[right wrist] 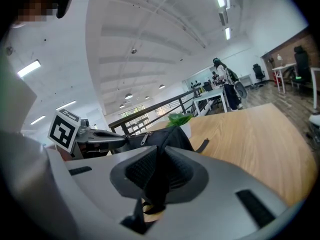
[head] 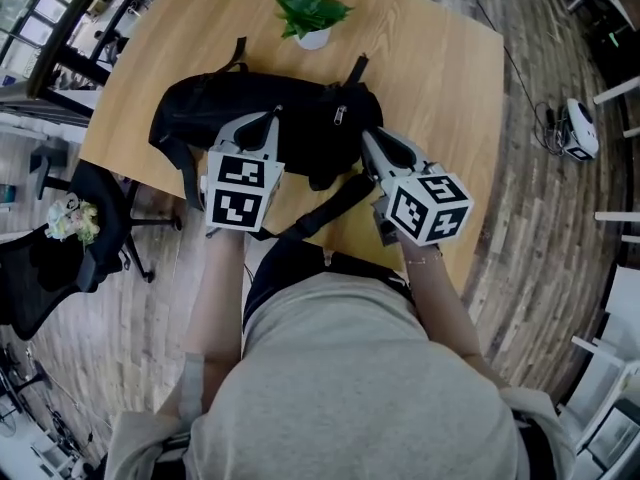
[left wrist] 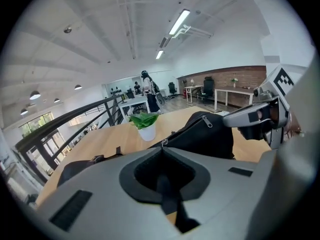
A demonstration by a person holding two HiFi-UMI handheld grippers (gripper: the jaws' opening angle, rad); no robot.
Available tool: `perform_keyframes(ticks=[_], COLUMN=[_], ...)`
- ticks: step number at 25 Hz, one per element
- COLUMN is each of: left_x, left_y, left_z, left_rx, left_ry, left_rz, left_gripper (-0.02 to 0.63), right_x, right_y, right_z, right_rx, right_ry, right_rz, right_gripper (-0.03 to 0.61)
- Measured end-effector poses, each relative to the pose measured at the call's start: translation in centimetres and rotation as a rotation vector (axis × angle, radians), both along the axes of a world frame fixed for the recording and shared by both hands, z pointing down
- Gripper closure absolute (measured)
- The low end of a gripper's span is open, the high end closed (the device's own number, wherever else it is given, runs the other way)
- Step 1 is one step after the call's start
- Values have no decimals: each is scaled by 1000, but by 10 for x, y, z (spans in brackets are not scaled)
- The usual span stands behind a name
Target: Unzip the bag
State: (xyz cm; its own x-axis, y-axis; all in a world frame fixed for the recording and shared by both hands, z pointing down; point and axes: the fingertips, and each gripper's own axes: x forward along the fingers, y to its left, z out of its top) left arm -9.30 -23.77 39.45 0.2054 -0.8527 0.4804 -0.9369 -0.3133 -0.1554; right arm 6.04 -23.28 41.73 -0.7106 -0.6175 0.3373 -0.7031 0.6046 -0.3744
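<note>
- the left gripper [left wrist: 162, 148] is closed on the zipper pull [left wrist: 163, 142] of the black bag [head: 230, 108].
- a fold of the bag is clamped in the right gripper [right wrist: 159, 149].

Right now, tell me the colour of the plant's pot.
White. The pot shows best in the left gripper view.
</note>
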Motion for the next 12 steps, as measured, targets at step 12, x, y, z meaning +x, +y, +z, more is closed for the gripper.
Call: perform_keyframes(ticks=[12], left_x=[-45], left_y=[8], left_z=[4], left_rx=[-31], left_ry=[-26], left_rz=[-103], left_gripper=[594], right_x=[1], right_y=[-5], right_z=[-4], right_rx=[8], right_ry=[33], right_rz=[22], right_gripper=[518])
